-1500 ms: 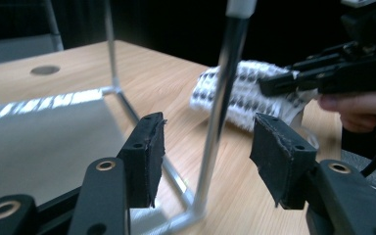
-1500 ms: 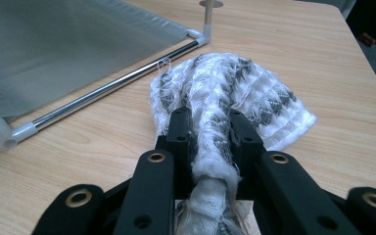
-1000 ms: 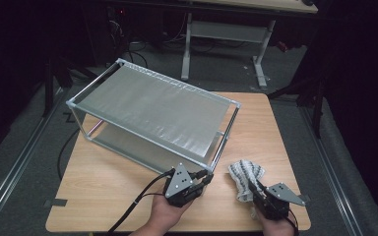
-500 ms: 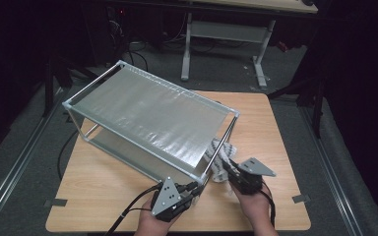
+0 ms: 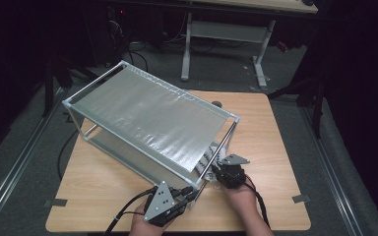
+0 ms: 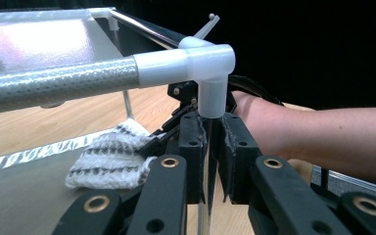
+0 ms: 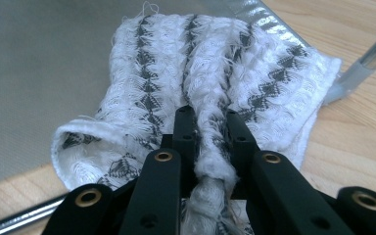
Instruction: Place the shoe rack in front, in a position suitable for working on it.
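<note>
Gripping a pinch of the cloth (image 7: 210, 88) in its closed jaws, the right gripper (image 7: 207, 115) had carried it from the bare surface (image 5: 275, 128) beside the rack (image 5: 147, 113) in through the rack's open right end. A second before, the cloth had lain outside the frame, near the right corner post; now it rested on the lower shelf (image 7: 39, 58), just inside that end, bunched and half folded, with one edge reaching toward the corner foot. The right jaws had narrowed a little more in that time and pressed a ridge of fabric between them. The left gripper (image 6: 209, 147) was clamped on the thin front corner post (image 6: 206, 171) under the white corner joint (image 6: 208, 63), having slid slightly along the rack's front edge, and it seemed to be steadying the frame. That suggested the placing was nearly done: the cloth sat on the shelf, and what remained was likely to release it and back the right gripper out without dragging it off.
</note>
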Available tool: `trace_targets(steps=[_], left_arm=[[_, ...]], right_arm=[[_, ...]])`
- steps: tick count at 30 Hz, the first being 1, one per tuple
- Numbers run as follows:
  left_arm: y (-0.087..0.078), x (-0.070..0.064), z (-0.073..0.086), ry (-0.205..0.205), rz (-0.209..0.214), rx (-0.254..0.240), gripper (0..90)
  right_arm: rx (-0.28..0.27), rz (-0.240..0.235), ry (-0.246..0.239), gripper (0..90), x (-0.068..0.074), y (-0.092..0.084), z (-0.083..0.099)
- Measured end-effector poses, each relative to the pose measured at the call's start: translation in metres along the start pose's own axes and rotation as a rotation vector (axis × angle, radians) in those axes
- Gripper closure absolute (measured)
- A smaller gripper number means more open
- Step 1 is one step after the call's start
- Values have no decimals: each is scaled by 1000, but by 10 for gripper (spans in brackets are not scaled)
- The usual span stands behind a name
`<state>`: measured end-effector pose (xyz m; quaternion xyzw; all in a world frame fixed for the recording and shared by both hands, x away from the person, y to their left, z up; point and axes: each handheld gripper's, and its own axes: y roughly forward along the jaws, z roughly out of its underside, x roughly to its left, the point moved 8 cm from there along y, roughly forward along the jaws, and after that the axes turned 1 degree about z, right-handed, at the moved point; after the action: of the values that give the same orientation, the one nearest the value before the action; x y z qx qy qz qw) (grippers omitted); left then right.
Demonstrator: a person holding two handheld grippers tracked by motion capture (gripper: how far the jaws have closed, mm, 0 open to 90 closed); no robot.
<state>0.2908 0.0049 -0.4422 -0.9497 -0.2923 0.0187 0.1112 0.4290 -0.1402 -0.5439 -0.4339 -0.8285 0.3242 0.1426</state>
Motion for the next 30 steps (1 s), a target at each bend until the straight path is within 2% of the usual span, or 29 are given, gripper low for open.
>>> trace_targets(steps=[1, 2, 3, 5, 6, 8, 9, 10, 11, 12, 14, 16, 21, 27, 30], left_arm=[[0, 0, 0, 2, -1, 2, 809], [-1, 1, 0, -3, -2, 4, 810], [-1, 1, 0, -5, 0, 4, 810], [0, 1, 0, -8, -1, -2, 810], [0, 1, 0, -9, 1, -4, 810], [0, 1, 0, -11, 1, -6, 810], [0, 1, 0, -11, 1, -6, 810], [0, 1, 0, -11, 2, -5, 810], [0, 1, 0, -11, 2, -5, 810], [0, 1, 0, -10, 4, -4, 810], [-1, 1, 1, -10, 2, -7, 810], [-1, 0, 1, -9, 1, -7, 811], [-4, 0, 1, 2, 7, -4, 810], [-14, 7, 4, 5, -19, -12, 809], [-22, 16, 7, -5, -53, -11, 808]], right_arm=[[6, 4, 2, 798, 0, -1, 1], [38, 28, -12, 799, -3, -2, 5], [51, 31, -13, 799, -4, -2, 7], [55, 35, -4, 797, -6, -3, 9], [40, 34, 2, 797, -6, -6, 5], [-26, 16, 0, 796, -1, -12, -7], [-26, 16, 0, 796, -1, -12, -7], [-27, 14, -33, 796, 4, -7, -13], [-27, 14, -33, 796, 4, -7, -13], [6, 12, -51, 794, 8, 3, -11], [22, 4, -40, 795, 10, 10, -7], [8, -11, -23, 799, 9, 11, -6], [14, -5, -47, 802, 9, 8, -3], [12, -2, -50, 801, 6, 1, 3], [8, 5, -54, 800, 4, -5, 9]])
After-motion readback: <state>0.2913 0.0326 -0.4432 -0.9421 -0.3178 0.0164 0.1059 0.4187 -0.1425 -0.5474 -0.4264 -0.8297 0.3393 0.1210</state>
